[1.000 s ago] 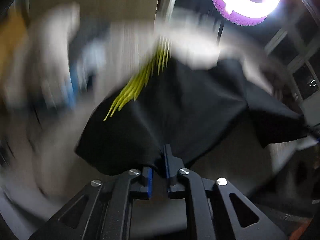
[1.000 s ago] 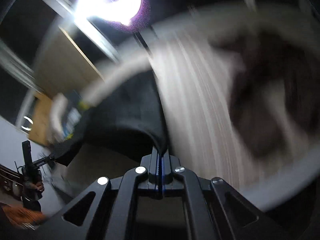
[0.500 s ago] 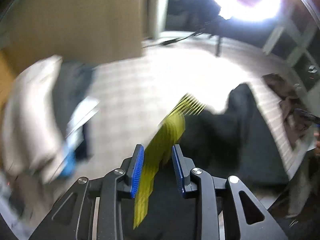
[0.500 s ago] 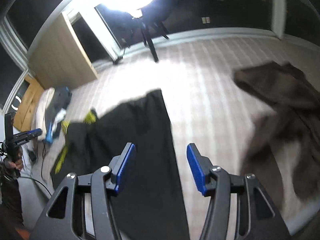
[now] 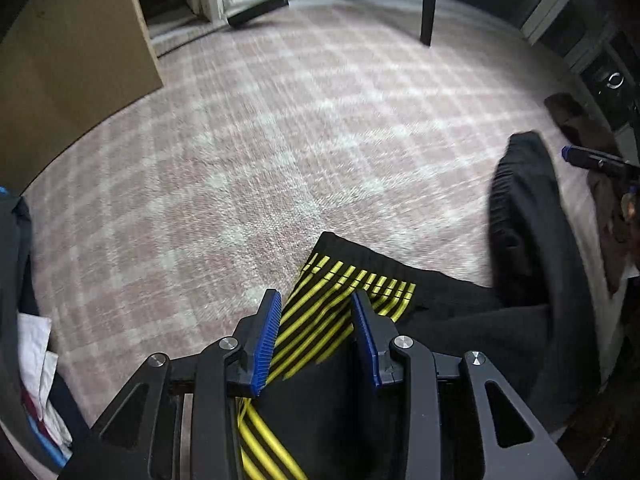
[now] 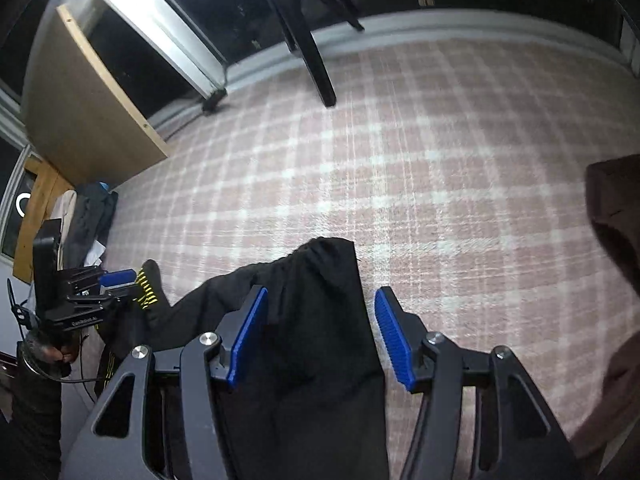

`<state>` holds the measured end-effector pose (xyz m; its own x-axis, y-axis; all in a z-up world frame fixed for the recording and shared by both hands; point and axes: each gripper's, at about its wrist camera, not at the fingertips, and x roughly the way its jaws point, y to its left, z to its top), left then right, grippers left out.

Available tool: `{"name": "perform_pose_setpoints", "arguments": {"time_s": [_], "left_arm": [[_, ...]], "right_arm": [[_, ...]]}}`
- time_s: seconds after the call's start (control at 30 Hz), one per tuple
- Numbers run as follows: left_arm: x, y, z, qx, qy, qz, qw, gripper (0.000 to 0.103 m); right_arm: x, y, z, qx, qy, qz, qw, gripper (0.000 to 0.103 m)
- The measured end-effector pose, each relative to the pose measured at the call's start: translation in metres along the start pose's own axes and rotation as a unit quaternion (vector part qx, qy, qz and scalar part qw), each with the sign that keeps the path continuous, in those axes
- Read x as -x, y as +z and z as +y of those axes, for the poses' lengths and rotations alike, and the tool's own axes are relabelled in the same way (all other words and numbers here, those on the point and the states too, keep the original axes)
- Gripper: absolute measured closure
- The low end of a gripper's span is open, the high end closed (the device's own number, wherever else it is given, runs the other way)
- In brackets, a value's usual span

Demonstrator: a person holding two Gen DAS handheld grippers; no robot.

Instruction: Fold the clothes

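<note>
A black garment with yellow stripes [image 5: 328, 316] lies on the pink plaid carpet [image 5: 280, 140]. My left gripper [image 5: 316, 312] is open, its blue pads either side of the striped part, holding nothing. The garment's plain black end [image 6: 316, 320] lies under my right gripper [image 6: 320, 312], which is open wide and empty. In the right wrist view the left gripper [image 6: 120, 280] shows at the far left by the striped cuff [image 6: 146, 292]. In the left wrist view the right gripper's tip [image 5: 592, 160] shows at the right edge.
A brown garment [image 6: 616, 216] lies at the right. A pile of clothes [image 5: 24, 320] sits at the left by a wooden panel [image 5: 72, 64]. A black stand leg [image 6: 316, 68] stands on the carpet further back.
Both grippers let go of the black garment and opened. The garment dropped from the air onto the carpet. Both grippers now point down over it.
</note>
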<state>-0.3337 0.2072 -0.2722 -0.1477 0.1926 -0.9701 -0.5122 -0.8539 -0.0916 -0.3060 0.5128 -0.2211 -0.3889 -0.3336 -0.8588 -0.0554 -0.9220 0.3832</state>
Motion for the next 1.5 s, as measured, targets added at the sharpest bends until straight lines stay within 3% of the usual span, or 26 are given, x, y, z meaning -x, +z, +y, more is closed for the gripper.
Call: {"name": "perform_pose_setpoints", "arguments": {"time_s": [0.2,0.3,0.33,0.37,0.4,0.43,0.53,0.63,0.73,0.8,0.83,0.87,0.9,1.0,1.07,1.17,1.33,1.5], "left_arm": [[-0.005,-0.004,-0.009,-0.017,-0.002,-0.013,0.9998,0.071],[-0.001,-0.009,-0.014,-0.024,-0.009,-0.025,0.9994,0.085],[0.0,-0.01,-0.015,-0.027,-0.011,-0.029,0.9992,0.092],[0.002,-0.012,-0.016,-0.027,-0.016,-0.033,0.999,0.097],[0.005,-0.013,-0.016,-0.026,-0.023,-0.037,0.9987,0.101],[0.01,-0.014,-0.015,-0.023,-0.031,-0.044,0.9983,0.101],[0.036,-0.016,-0.008,-0.008,-0.049,-0.077,0.9958,0.102],[0.084,-0.017,0.007,0.007,-0.031,-0.136,0.9902,0.102],[0.126,-0.011,0.025,0.027,-0.003,-0.204,0.9786,0.102],[0.146,-0.004,0.044,0.03,0.016,-0.239,0.9705,0.101],[0.144,0.003,0.053,0.033,0.022,-0.245,0.9687,0.096],[0.133,0.013,0.061,0.04,0.025,-0.242,0.9691,0.092],[0.116,0.023,0.068,0.045,0.038,-0.226,0.9724,0.086],[0.052,0.05,0.085,0.056,0.101,-0.13,0.9847,0.086],[0.032,0.047,0.093,0.072,0.103,-0.094,0.9876,0.086],[0.035,0.026,0.1,0.097,0.077,-0.099,0.9873,0.08],[0.077,-0.022,0.098,0.104,0.056,-0.121,0.9856,0.074],[0.106,-0.079,0.091,0.105,0.038,-0.127,0.9855,0.073]], "right_arm": [[-0.026,0.001,-0.003,0.004,0.008,0.024,1.0,0.047],[-0.032,0.0,0.004,0.026,0.012,0.016,0.999,0.047],[-0.033,0.0,0.007,0.034,0.017,0.013,0.999,0.055],[-0.033,-0.002,0.01,0.043,0.023,0.01,0.999,0.083],[-0.033,-0.003,0.014,0.049,0.029,0.009,0.998,0.094],[-0.029,-0.004,0.017,0.055,0.033,0.004,0.998,0.096],[-0.002,-0.001,0.024,0.069,0.043,-0.032,0.996,0.097],[0.035,0.003,0.029,0.081,0.052,-0.081,0.992,0.097],[0.077,0.007,0.031,0.097,0.041,-0.145,0.984,0.099],[0.092,0.009,0.027,0.106,0.028,-0.182,0.977,0.099],[0.091,0.013,0.023,0.104,0.018,-0.189,0.976,0.096],[0.079,0.019,0.016,0.097,0.001,-0.182,0.979,0.087],[0.064,0.026,0.008,0.088,-0.019,-0.17,0.981,0.083],[0.02,0.04,-0.019,0.051,-0.086,-0.109,0.989,0.083],[0.013,0.038,-0.033,0.019,-0.063,-0.095,0.993,0.081],[0.016,0.028,-0.037,0.019,-0.054,-0.09,0.994,0.068],[0.039,-0.002,-0.042,0.018,-0.032,-0.093,0.995,0.068],[0.073,-0.053,-0.035,0.023,-0.018,-0.088,0.996,0.068]]}}
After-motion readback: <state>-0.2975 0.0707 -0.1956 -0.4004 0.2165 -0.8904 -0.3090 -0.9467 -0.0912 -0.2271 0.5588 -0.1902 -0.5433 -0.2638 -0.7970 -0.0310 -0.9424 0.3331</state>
